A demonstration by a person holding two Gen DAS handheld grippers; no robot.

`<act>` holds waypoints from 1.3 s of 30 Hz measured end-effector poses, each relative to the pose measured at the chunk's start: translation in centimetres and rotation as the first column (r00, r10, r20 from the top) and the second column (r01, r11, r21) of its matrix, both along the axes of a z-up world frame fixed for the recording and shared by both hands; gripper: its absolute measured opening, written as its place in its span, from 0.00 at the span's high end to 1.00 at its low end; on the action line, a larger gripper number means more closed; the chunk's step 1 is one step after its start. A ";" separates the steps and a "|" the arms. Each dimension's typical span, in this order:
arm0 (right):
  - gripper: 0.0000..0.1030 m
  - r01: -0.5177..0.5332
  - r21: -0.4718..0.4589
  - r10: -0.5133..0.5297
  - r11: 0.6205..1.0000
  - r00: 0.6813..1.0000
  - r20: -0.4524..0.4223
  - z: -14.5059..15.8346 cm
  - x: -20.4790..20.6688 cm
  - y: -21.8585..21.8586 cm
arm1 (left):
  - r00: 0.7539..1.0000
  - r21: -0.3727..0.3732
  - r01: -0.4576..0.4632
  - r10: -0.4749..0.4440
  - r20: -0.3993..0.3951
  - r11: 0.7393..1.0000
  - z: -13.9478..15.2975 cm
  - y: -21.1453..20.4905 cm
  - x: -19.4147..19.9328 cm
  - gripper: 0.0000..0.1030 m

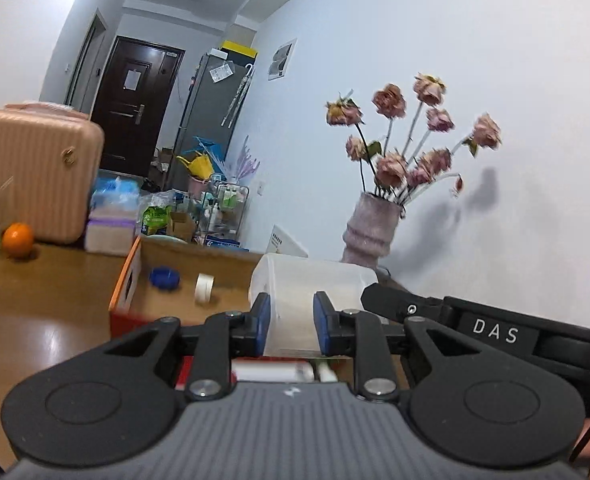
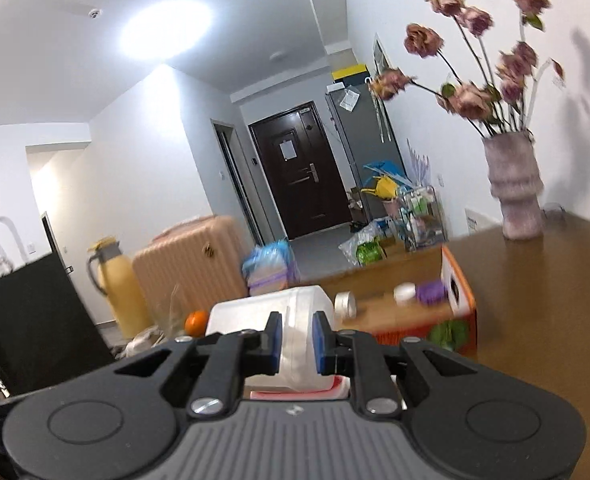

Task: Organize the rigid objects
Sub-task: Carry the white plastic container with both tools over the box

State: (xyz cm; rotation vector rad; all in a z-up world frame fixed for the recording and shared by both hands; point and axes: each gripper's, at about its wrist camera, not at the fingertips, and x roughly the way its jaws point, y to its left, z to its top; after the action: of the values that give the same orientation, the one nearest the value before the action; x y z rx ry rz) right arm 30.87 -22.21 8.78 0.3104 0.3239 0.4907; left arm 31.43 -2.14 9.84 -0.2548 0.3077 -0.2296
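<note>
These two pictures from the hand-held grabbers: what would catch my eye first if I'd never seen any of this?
Probably the translucent white plastic container, front and centre, pinched from both sides by the left gripper and the right gripper. Next, the vase of faded pink roses against the white wall on the right, and the open cardboard box on the brown table behind the container.

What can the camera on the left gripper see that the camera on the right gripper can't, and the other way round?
Only the left view shows the right gripper from outside and a blue lid in the cardboard box. Only the right view shows a yellow thermos jug and a black bag. Both show a translucent white container pinched between blue pads, the pink suitcase, an orange, the vase of dried roses and the dark door.
</note>
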 end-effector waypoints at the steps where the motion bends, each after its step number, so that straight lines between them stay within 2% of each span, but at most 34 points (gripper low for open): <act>1: 0.85 -0.006 -0.002 0.006 1.000 1.000 -0.008 0.6 1.7 0.1 | 1.000 -0.006 0.003 -0.003 -0.006 1.000 0.5 0.3 1.5 0.78; 4: 0.85 -0.006 -0.017 0.006 1.000 1.000 -0.023 2.0 6.5 0.9 | 0.999 -0.026 0.012 -0.013 -0.046 1.000 1.3 0.9 6.2 0.78; 6: 0.85 0.003 -0.048 -0.004 0.999 1.000 -0.031 2.8 9.5 1.7 | 0.997 -0.065 0.007 -0.012 -0.082 0.998 1.3 1.6 9.0 0.78; 8: 0.85 0.000 -0.072 -0.005 0.997 0.997 -0.072 3.2 12.7 2.3 | 0.994 -0.075 0.007 -0.015 -0.111 0.997 1.0 2.0 11.6 0.78; 12: 0.85 -0.011 -0.079 -0.003 0.997 0.986 -0.169 2.2 17.6 2.8 | 0.980 -0.094 -0.006 -0.012 -0.198 0.996 -0.8 2.5 16.0 0.78; 16: 0.85 -0.023 -0.096 -0.005 0.995 0.957 -0.289 -0.7 21.3 3.3 | 0.960 -0.088 -0.008 -0.017 -0.279 0.996 -3.4 2.8 18.5 0.78; 23: 0.85 -0.016 -0.095 -0.027 0.995 0.897 -0.440 -6.0 23.9 3.8 | 0.912 -0.075 -0.007 -0.025 -0.409 0.997 -7.7 2.7 20.8 0.78; 29: 0.85 -0.031 -0.112 -0.030 0.993 0.865 -0.500 -8.7 24.5 4.0 | 0.881 -0.063 -0.008 -0.023 -0.473 0.998 -9.9 2.7 21.7 0.78; 31: 0.85 -0.038 -0.124 -0.030 0.992 0.862 -0.507 -9.3 24.7 4.1 | 0.883 -0.038 -0.003 -0.015 -0.469 0.999 -10.1 2.5 21.8 0.78; 35: 0.84 -0.033 -0.115 -0.032 0.993 0.853 -0.521 -10.0 24.8 3.8 | 0.874 -0.053 0.012 -0.036 -0.484 0.999 -10.1 2.6 22.2 0.75; 38: 0.84 -0.025 -0.104 -0.035 0.994 0.839 -0.542 -9.5 24.8 3.5 | 0.868 -0.058 0.006 -0.034 -0.495 0.998 -9.2 3.1 22.2 0.75; 39: 0.84 -0.026 -0.106 -0.034 0.994 0.845 -0.533 -8.9 24.6 3.3 | 0.877 -0.041 0.006 -0.025 -0.480 0.999 -8.5 3.2 21.8 0.68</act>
State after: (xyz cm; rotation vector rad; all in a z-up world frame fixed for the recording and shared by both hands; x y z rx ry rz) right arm 55.46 -18.86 -0.15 0.3386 0.8950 0.3722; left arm 53.27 1.05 1.31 -0.3471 0.8027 -0.1852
